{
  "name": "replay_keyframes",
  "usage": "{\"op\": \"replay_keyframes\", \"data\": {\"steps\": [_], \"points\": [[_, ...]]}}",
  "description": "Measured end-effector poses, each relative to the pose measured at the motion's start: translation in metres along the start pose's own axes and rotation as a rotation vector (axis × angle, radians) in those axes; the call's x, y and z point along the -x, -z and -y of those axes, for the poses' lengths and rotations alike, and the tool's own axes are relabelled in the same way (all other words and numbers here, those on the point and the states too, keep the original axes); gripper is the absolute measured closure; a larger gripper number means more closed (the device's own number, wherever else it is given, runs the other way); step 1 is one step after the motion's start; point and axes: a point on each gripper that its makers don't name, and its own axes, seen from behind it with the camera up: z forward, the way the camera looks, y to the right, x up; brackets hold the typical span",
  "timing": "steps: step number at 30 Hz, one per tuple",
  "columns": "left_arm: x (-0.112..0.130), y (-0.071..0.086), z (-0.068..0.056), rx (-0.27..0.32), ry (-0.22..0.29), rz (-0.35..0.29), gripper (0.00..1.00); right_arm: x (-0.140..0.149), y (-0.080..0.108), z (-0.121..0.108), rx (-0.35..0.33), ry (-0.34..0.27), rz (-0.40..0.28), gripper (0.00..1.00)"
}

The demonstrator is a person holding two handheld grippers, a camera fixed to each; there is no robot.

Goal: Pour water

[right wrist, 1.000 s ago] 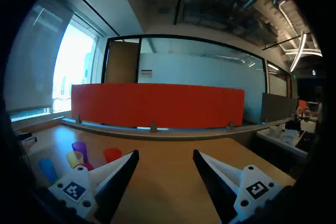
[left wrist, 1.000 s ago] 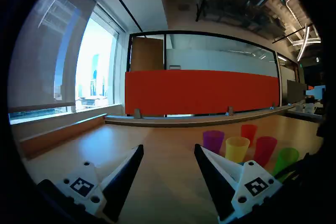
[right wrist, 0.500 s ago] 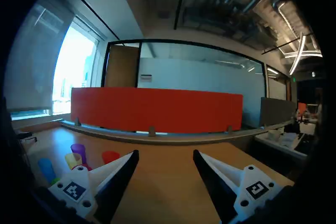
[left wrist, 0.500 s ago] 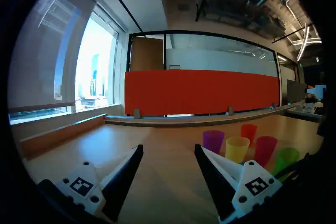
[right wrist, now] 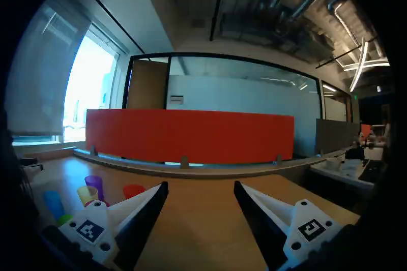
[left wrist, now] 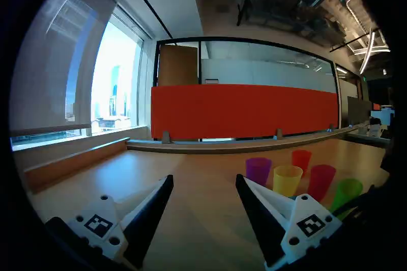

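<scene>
Fingers of left gripper (left wrist: 203,205) and right gripper (right wrist: 200,207) gape wide, empty, over the desk (left wrist: 203,169); coloured cups (left wrist: 287,180) cluster between them, contents unclear; an orange partition (left wrist: 244,111) stands behind.

The left gripper (left wrist: 203,205), a two-finger tool with black wedge-shaped fingers (left wrist: 152,210) set on white mounts bearing square black-and-white markers, is pointing forward and sitting roughly level, its jaws standing wide apart. The right gripper (right wrist: 200,210), of the same black-and-white build, is likewise pointing forward, its two fingers (right wrist: 253,220) spreading wide and its marker tags facing up toward its own camera.
</scene>
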Motion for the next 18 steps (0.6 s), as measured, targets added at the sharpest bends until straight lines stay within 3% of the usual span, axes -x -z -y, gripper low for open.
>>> {"op": "replay_keyframes", "data": {"steps": [9,18], "points": [[-0.001,0.000,0.000,0.000,0.000,0.000,0.09,0.019,-0.005,-0.004,0.006,-0.035,-0.014,0.00],[-0.001,-0.001,0.000,0.000,0.000,0.000,0.09,0.040,-0.005,-0.003,-0.012,-0.022,-0.003,0.00]]}}
